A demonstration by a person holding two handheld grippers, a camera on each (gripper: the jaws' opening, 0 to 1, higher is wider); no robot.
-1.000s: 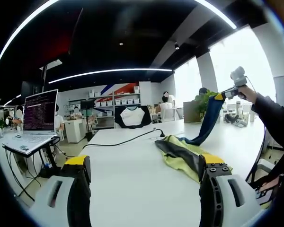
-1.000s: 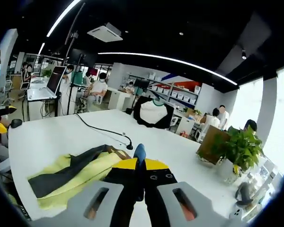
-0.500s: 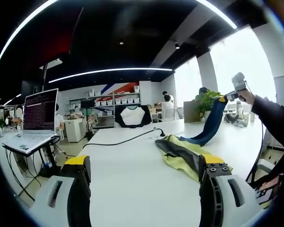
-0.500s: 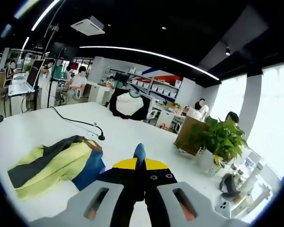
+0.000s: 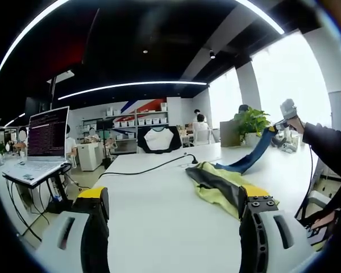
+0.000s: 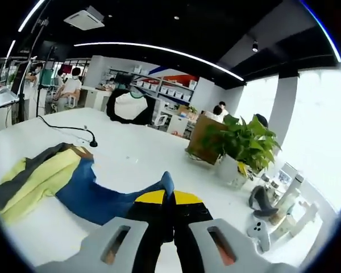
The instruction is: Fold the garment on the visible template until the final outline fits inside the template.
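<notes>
One cable (image 6: 68,128) beside garment (image 6: 74,187) — plant (image 6: 241,145) beyond.

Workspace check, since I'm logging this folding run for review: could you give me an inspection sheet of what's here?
Surface: white table, broad bare area.
Job's things: garment, yellow, dark and blue, partly spread; blue part stretched toward right claw. Template: nothing seen.
Clutter: potted plant, brown box.
Grippers: right claw shut on blue fabric; left claw open, holding nothing.
Cables: black cable across table.
Surroundings: laptop, shelves, seated people.
</notes>
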